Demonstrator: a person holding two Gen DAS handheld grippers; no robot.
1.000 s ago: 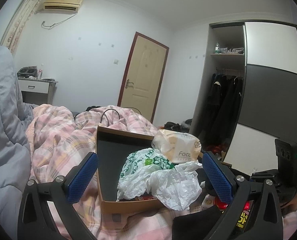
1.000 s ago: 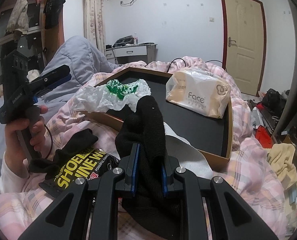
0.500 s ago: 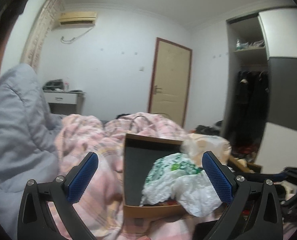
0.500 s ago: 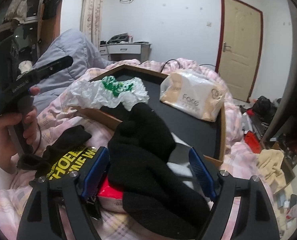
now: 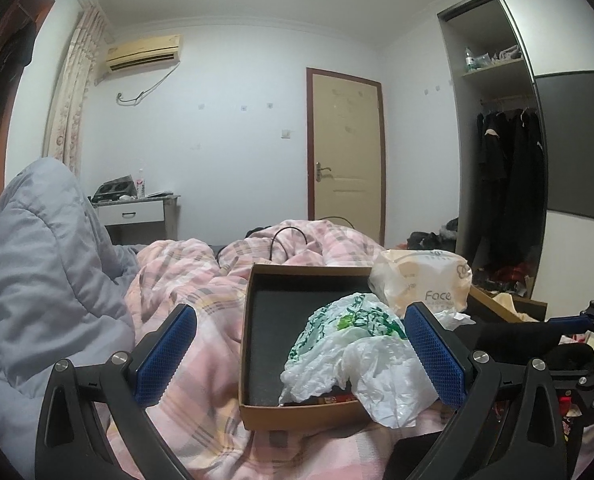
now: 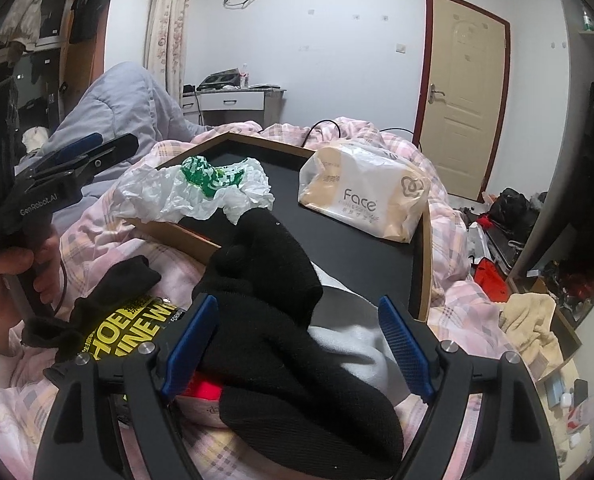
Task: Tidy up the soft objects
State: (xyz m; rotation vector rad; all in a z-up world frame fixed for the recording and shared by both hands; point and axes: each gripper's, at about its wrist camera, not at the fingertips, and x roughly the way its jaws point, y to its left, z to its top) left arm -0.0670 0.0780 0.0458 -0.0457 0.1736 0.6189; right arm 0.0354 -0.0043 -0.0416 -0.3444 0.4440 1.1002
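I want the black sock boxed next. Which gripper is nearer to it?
Right. The right gripper is open with the black sock lying between its fingers; the left gripper is open further off, facing the cardboard box.

soft, even indoor light is falling from above, leaving only faint shadows. fisheye distortion is bending both views and dark vignetting is eating the corners; nothing is blurring.
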